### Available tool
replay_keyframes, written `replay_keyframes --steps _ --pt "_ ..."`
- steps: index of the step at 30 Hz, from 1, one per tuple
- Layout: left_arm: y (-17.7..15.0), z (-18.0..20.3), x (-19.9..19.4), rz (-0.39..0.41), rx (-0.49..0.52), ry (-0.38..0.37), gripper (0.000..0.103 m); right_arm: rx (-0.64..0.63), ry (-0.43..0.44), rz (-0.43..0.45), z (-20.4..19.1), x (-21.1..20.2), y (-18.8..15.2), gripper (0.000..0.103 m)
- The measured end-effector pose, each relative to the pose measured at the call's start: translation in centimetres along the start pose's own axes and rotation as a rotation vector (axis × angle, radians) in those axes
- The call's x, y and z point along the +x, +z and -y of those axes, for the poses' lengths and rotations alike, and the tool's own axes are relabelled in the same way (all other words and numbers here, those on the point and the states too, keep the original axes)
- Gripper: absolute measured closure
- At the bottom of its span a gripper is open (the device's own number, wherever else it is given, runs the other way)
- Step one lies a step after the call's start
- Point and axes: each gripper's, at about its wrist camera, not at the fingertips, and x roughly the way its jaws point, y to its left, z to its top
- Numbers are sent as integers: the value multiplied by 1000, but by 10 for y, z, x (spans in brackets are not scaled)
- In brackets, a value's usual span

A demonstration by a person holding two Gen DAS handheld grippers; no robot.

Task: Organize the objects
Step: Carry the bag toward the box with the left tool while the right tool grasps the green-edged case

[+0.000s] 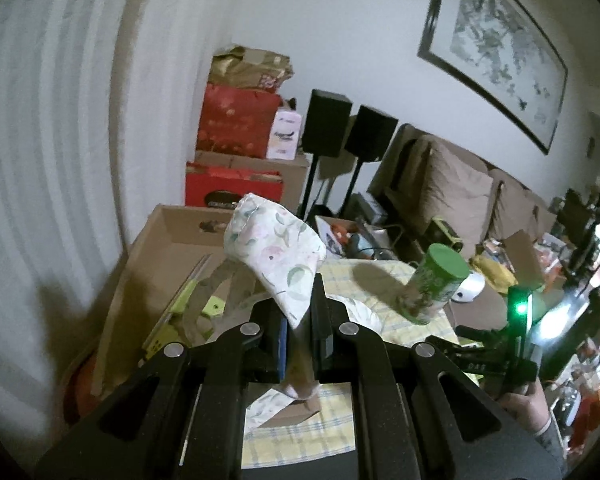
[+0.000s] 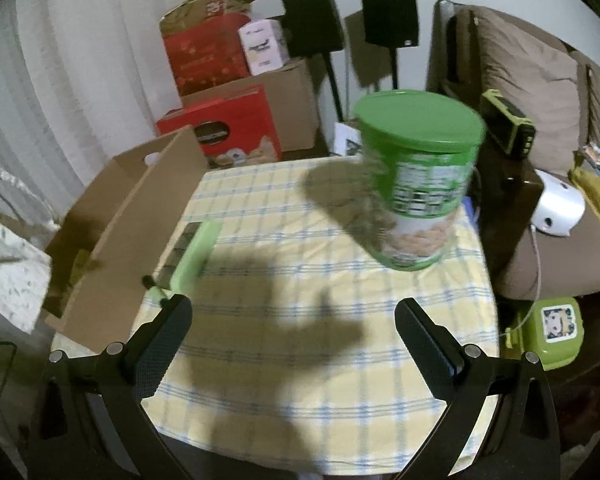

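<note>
Yellow checked tablecloth (image 2: pixel 300 280) fills mid-frame. Left gripper (image 1: pixel 300 332) clenches a floral fabric pouch (image 1: pixel 276 256), centre frame, not yet boxed; right gripper (image 2: pixel 292 344), released, faces the green-lidded tin (image 2: pixel 416 184), upper right, probably next for the open cardboard box (image 2: pixel 112 216) at left.

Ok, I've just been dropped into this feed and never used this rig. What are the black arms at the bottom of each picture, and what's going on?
Those are handheld grippers, one in each of a person's hands, each with a camera looking along its fingers. The left wrist view shows the left gripper shut on a floral fabric pouch, lifted near an open cardboard box. The right wrist view shows the right gripper open and empty over a checked tablecloth, facing a green-lidded can.
</note>
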Motion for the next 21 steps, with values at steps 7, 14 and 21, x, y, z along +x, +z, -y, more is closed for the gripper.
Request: replay_keyframes --steps 7,14,21 --pt "-10 -13 0 -10 -10 37 95 -28 41 -38 -40 33 14 1" --pt "-12 -27 -2 -11 -29 44 95 -43 32 -82 -69 77 24 9" --pt "-14 -39 1 -20 -46 41 95 6 61 -152 -83 123 28 22"
